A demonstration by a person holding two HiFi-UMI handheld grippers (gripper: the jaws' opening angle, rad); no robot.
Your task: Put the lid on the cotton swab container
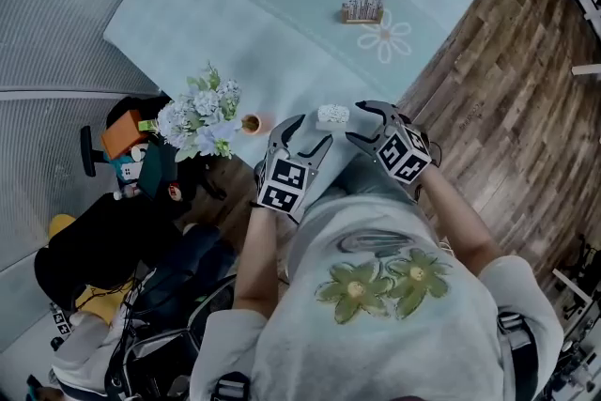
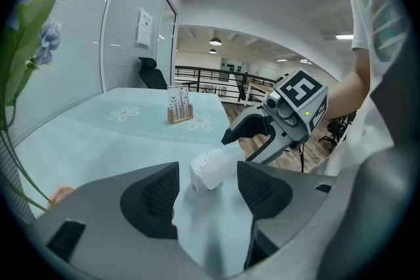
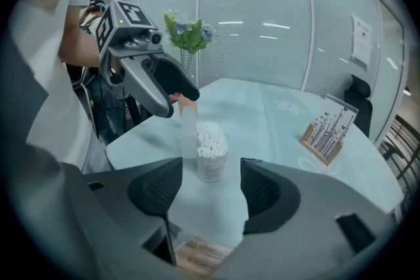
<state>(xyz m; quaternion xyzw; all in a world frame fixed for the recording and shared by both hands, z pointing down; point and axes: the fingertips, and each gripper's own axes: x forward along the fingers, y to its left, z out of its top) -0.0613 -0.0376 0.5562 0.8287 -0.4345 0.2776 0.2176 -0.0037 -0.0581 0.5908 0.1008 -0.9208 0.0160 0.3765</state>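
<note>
While both tools hold their jaws apart and empty, we find the small white round cotton swab container point(image 3: 211, 153) upright just ahead of the right gripper point(image 3: 209, 197) and just beyond the left gripper point(image 2: 208, 197), between the two. Its clear plastic lid point(image 3: 188, 131) appears to stand at the side nearer the left gripper. We judge the container light and near the edge of the pale green tablecloth point(image 3: 275, 121). A one-sided push could tip it, and the heaped swabs could block closure.
</note>
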